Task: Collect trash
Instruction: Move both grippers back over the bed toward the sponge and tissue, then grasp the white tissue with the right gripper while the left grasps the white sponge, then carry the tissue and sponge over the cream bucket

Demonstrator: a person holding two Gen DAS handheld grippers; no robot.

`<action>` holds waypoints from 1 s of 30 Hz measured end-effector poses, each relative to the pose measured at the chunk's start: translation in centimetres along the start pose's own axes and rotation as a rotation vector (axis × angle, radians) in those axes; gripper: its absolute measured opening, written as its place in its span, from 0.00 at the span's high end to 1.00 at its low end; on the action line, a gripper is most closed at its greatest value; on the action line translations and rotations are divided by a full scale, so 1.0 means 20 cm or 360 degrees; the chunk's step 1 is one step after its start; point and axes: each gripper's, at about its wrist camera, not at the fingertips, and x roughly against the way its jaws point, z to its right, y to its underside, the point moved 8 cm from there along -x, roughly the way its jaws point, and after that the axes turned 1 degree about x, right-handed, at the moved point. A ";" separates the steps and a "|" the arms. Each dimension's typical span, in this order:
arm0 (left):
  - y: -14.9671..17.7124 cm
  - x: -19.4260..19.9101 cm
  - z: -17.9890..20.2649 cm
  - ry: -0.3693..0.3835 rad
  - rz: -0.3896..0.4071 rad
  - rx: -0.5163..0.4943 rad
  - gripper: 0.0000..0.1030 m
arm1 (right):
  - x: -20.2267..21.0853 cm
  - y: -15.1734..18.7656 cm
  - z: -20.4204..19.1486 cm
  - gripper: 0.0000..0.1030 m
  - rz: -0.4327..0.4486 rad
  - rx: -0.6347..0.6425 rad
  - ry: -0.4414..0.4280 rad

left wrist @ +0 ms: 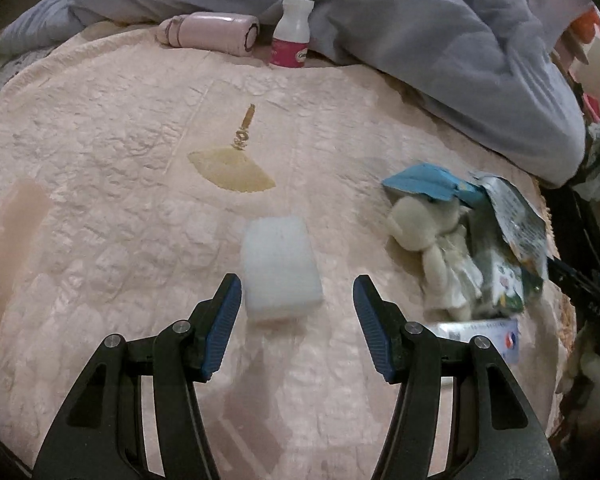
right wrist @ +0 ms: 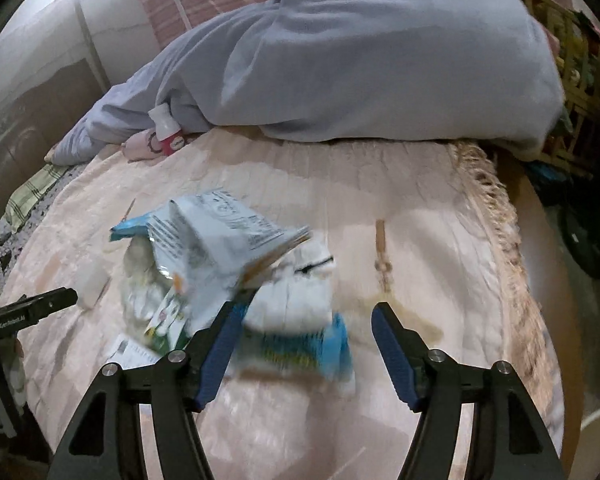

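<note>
Left hand-held gripper (left wrist: 297, 294) jaws apart around white foam block (left wrist: 281, 270); right hand-held gripper (right wrist: 305, 322) apart, blurred snack wrapper (right wrist: 300, 344) between, plush toy (left wrist: 432, 248) at 2 o'clock.

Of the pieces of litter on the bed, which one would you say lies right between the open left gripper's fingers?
The white foam block, directly ahead of the left gripper. The torn snack wrappers lie in a heap off to its right, beside the plush toy.

Both wrist views look forward and down, close over the pink bedspread (left wrist: 100, 160). The left faces a white block (left wrist: 280, 268); both share the bottle (right wrist: 168, 130), wrapper (right wrist: 220, 232) and blue duvet (right wrist: 360, 60).
</note>
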 end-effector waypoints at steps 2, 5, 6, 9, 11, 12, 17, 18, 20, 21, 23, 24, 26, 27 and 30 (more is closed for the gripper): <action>-0.02 -0.04 -0.01 -0.0008 0.0004 0.0014 0.45 | -0.04 -0.02 0.02 0.41 -0.0013 -0.0005 0.0001; -0.05 -0.11 -0.02 -0.0036 -0.0013 0.0023 0.45 | -0.07 -0.02 0.03 0.55 -0.0017 -0.0019 -0.0033; -0.05 -0.12 -0.02 -0.0043 -0.0024 0.0022 0.45 | -0.08 -0.02 0.03 0.61 -0.0016 -0.0014 -0.0031; -0.03 -0.16 -0.04 -0.0050 -0.0058 0.0030 0.47 | -0.07 0.00 0.04 0.70 -0.0030 -0.0005 -0.0044; -0.01 -0.15 -0.04 -0.0044 -0.0047 0.0022 0.64 | -0.03 0.02 0.05 0.71 -0.0003 0.0011 -0.0035; -0.01 -0.15 -0.03 -0.0044 -0.0048 0.0013 0.65 | -0.01 0.02 0.05 0.71 0.0006 0.0013 -0.0031; 0.02 -0.04 0.04 0.0047 -0.0023 -0.0024 0.65 | 0.19 0.08 0.09 0.71 0.0092 -0.0020 -0.0044; 0.03 -0.01 0.06 0.0065 -0.0012 -0.0034 0.65 | 0.24 0.10 0.11 0.71 0.0114 -0.0034 -0.0048; 0.05 0.05 0.11 0.0105 -0.0002 -0.0057 0.65 | 0.31 0.13 0.11 0.71 0.0141 -0.0058 -0.0059; 0.06 0.07 0.14 0.0126 -0.0002 -0.0070 0.65 | 0.35 0.15 0.11 0.71 0.0152 -0.0071 -0.0068; 0.10 0.12 0.21 0.0174 -0.0008 -0.0101 0.65 | 0.41 0.20 0.11 0.71 0.0158 -0.0088 -0.0073; 0.11 0.13 0.24 0.0195 -0.0011 -0.0113 0.65 | 0.43 0.23 0.11 0.71 0.0161 -0.0095 -0.0070; 0.15 0.17 0.32 0.0234 -0.0015 -0.0142 0.65 | 0.47 0.29 0.10 0.71 0.0162 -0.0110 -0.0074; 0.17 0.20 0.35 0.0252 -0.0018 -0.0158 0.65 | 0.48 0.32 0.09 0.71 0.0160 -0.0118 -0.0079; 0.22 0.24 0.46 0.0281 -0.0025 -0.0217 0.65 | 0.52 0.39 0.08 0.71 0.0160 -0.0137 -0.0091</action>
